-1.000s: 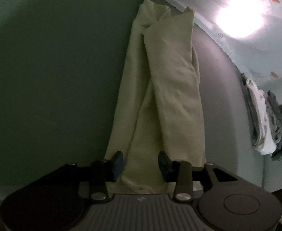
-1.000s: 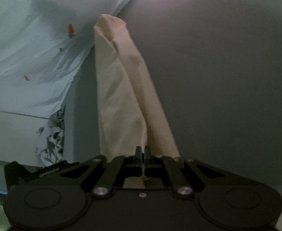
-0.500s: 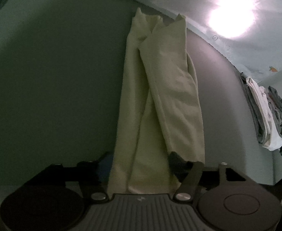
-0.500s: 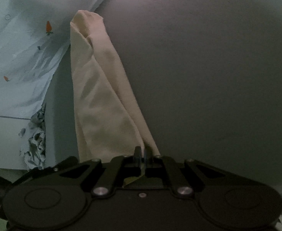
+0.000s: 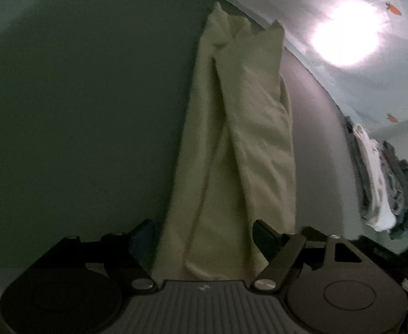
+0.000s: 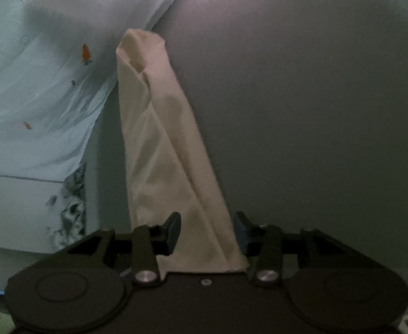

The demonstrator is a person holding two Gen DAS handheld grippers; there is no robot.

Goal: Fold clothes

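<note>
right gripper [image 6: 206, 232], pinching a second ago, now spread astride the cream garment [image 6: 165, 150]; left gripper [image 5: 204, 235] spread wider; fold apparently laid, released.

Cream garment [image 5: 240, 150]: soft matt cloth, lightly creased. Tabletop [image 5: 78, 111]: smooth matt grey. Left gripper [image 5: 204, 236]: matt black plastic, bright metal screws. Carrot-print sheet [image 6: 37, 83]: thin wrinkled cloth.

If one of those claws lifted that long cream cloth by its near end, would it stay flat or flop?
The long cream cloth would probably flop: it lies in soft overlapping folds. It looks thin, so likely light. Pushed along the grey surface, it may bunch rather than slide.
</note>
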